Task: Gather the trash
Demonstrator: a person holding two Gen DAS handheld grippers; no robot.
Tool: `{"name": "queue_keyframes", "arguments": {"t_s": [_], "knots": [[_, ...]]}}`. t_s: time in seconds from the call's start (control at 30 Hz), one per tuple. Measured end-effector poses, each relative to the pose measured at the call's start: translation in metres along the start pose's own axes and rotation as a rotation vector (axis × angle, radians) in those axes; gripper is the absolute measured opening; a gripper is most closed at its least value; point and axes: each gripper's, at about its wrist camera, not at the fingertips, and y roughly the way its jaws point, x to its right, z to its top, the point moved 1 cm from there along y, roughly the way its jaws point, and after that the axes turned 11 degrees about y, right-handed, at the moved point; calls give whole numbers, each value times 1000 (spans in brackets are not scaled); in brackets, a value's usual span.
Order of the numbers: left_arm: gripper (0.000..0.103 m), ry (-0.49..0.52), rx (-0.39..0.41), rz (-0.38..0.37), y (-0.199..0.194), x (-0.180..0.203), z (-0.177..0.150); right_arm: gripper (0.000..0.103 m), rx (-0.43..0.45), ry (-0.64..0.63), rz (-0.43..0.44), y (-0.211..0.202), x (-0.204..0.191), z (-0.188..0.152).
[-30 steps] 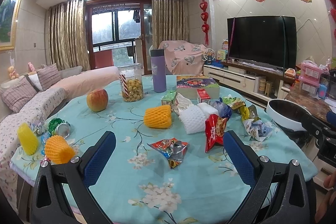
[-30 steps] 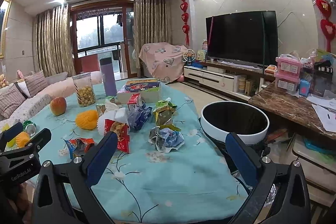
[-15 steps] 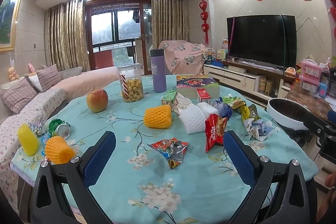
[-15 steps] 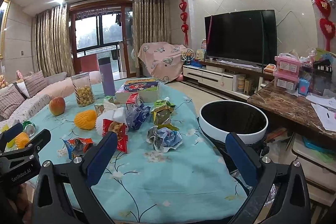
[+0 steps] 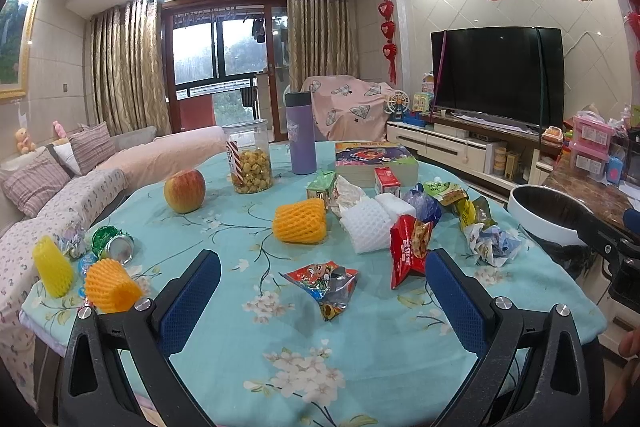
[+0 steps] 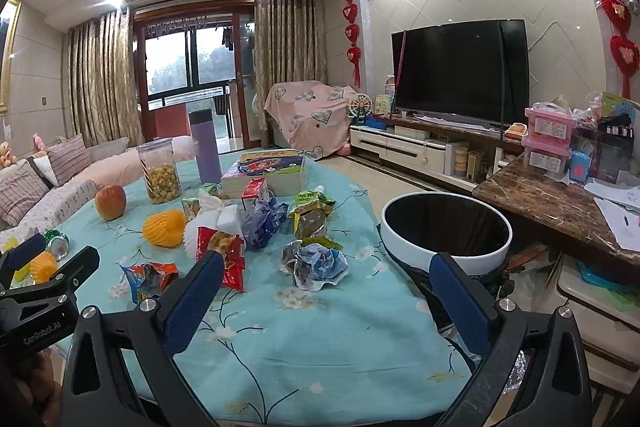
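Observation:
Trash lies on the teal floral tablecloth: a crumpled snack wrapper, a red snack bag, white foam netting, orange foam netting, a crumpled paper ball and a crushed can. A white-rimmed trash bin stands off the table's right edge. My left gripper is open and empty above the near table, with the snack wrapper between its fingers. My right gripper is open and empty, with the paper ball just ahead of it.
An apple, a popcorn jar, a purple flask and a stack of books stand at the back. A sofa runs along the left. A marble counter is at the right.

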Motion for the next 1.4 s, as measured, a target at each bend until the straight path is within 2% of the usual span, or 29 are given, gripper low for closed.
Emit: {"name": "queue_keyframes", "arguments": {"t_s": [1.17, 1.4], "knots": [[103, -1, -6, -8, 3, 0, -3, 103, -15, -5, 12, 1, -5, -3], [102, -11, -40, -24, 12, -4, -6, 103, -49, 53, 46, 6, 4, -2]]}}
